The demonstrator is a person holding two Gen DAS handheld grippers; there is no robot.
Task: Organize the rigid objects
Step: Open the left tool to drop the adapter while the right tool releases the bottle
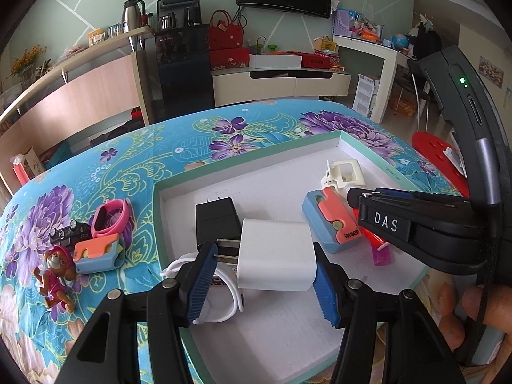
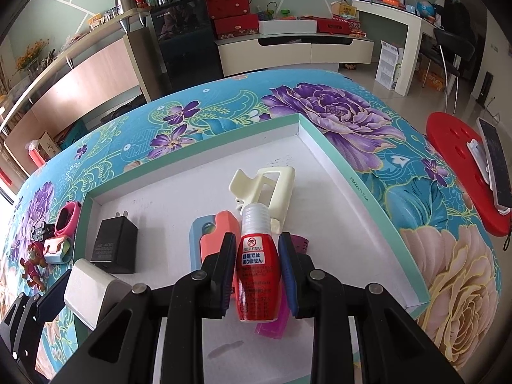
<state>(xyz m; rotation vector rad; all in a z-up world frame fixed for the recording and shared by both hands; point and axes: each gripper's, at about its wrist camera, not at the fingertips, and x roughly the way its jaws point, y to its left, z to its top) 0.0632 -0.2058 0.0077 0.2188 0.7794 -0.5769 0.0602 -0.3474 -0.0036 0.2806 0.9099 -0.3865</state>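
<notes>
Floral worktop (image 1: 224,134), tray (image 2: 377,204) on it. Left gripper (image 1: 260,267) clamped on white charger (image 1: 275,256); right gripper (image 2: 257,267) clamped on red bottle (image 2: 254,268), long axis pointing away, above tray floor.

"DAS" stands on the right gripper (image 1: 368,198); Japanese warning text on the red bottle (image 2: 254,275).
</notes>
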